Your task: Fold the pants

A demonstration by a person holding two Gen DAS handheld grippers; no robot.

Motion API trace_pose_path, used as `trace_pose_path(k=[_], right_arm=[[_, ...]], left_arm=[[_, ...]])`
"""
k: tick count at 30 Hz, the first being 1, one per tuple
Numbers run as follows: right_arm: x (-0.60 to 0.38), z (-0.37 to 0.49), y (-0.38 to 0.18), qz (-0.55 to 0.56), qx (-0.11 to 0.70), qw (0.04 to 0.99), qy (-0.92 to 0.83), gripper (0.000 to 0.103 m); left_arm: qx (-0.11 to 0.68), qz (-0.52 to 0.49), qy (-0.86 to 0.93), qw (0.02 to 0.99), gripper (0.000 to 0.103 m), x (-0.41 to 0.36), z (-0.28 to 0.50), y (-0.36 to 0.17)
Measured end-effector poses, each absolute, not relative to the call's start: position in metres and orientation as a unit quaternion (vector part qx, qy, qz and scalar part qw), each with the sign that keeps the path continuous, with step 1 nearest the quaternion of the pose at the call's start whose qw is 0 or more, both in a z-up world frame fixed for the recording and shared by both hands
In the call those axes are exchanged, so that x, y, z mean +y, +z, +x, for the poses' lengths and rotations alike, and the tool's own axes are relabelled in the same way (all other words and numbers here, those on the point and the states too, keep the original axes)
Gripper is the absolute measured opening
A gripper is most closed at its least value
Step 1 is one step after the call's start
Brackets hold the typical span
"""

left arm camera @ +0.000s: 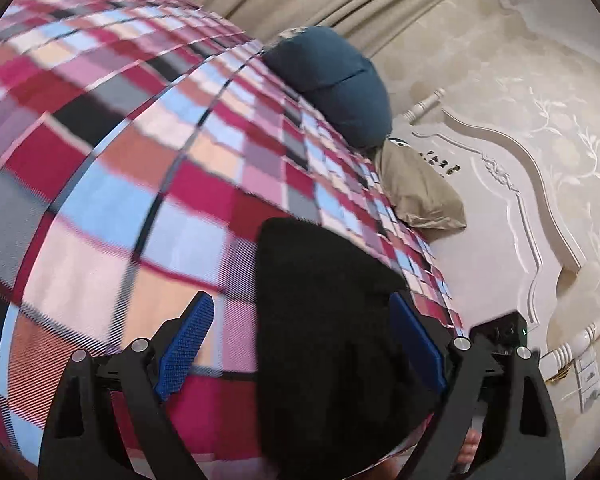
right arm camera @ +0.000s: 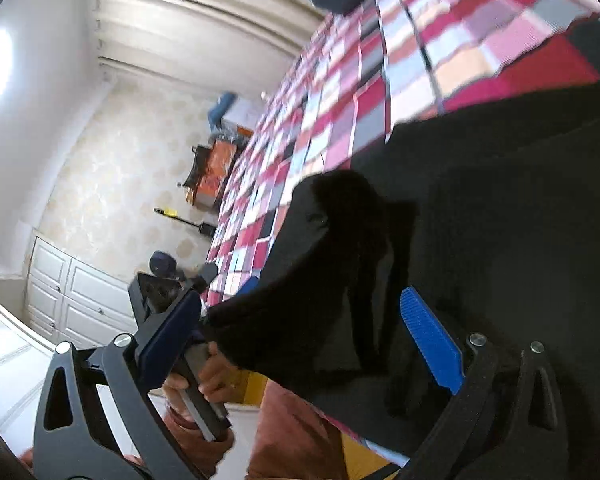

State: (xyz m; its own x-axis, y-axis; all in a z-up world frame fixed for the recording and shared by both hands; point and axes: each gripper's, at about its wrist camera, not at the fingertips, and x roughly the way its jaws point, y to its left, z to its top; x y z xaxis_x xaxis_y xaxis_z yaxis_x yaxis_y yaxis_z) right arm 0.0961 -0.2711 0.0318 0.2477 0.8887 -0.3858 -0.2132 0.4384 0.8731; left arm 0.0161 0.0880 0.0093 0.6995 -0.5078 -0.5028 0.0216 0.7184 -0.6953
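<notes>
Left wrist view: the left tool (left arm camera: 300, 344) stands spread wide, its blue pads clear of any pinch. The black pants (left arm camera: 324, 320) lie between the jaws on the near edge of the bed (left arm camera: 120, 168), which has a plaid cover. Far off sit a teal pillow (left arm camera: 336, 84) and a tan pillow (left arm camera: 416, 192) against the headboard (left arm camera: 500, 200).

Right wrist view: the right tool (right arm camera: 300, 328) is also spread. A raised fold of the pants (right arm camera: 340, 260) sits between its pads, but neither pad seems to press on it. The rest of the cloth spreads to the right over the bed (right arm camera: 340, 92).

Judgement: to fold well, each tool should close on a layer edge, not a loose hump, and then both should lift together so the fold stays square.

Only the right view shows the person's hand (right arm camera: 204, 380) gripping the left tool's handle, a cabinet (right arm camera: 72, 296) and the curtains (right arm camera: 188, 20). Only the left view shows the headboard.
</notes>
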Motion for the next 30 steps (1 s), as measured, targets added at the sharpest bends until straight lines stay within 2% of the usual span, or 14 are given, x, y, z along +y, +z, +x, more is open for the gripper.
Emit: trace_pose_path(k=[8,11,17,20,25,26,27,28,29,30], right_arm=[[-0.238,0.118,0.023,0.351,0.509,0.692,0.373,0.1],[-0.227,0.116,0.023,0.315,0.535,0.694,0.365,0.1],[-0.231,0.118,0.035,0.269,0.542,0.741,0.29,0.1],[-0.234,0.124,0.028,0.291,0.551,0.731,0.279,0.1],[-0.213,0.124,0.023,0.267,0.579,0.703,0.315,0.1],[-0.21,0.123,0.023,0.261,0.584,0.7,0.317,0.094],[-0.207,0.121,0.024,0.246,0.588,0.704,0.314,0.072],[-0.202,0.119,0.024,0.217,0.592,0.713,0.307,0.063],[-0.2,0.119,0.023,0.212,0.594,0.712,0.309,0.041],[-0.199,0.118,0.02,0.223,0.599,0.699,0.321,0.035]], left_arm=[[0.376,-0.398,-0.16,0.822,0.088,0.094,0.011,-0.03],[0.366,-0.365,-0.162,0.841,0.088,0.086,0.007,-0.029],[0.357,-0.382,-0.189,0.831,0.089,0.096,0.004,-0.034],[0.356,-0.374,-0.195,0.834,0.089,0.094,0.004,-0.034],[0.349,-0.367,-0.193,0.841,0.089,0.092,0.0,-0.034],[0.348,-0.367,-0.193,0.841,0.089,0.093,0.0,-0.034],[0.346,-0.368,-0.193,0.841,0.089,0.093,-0.001,-0.034],[0.345,-0.368,-0.194,0.842,0.089,0.093,0.0,-0.034],[0.345,-0.366,-0.195,0.842,0.089,0.093,-0.001,-0.034],[0.344,-0.363,-0.196,0.843,0.089,0.092,-0.001,-0.034]])
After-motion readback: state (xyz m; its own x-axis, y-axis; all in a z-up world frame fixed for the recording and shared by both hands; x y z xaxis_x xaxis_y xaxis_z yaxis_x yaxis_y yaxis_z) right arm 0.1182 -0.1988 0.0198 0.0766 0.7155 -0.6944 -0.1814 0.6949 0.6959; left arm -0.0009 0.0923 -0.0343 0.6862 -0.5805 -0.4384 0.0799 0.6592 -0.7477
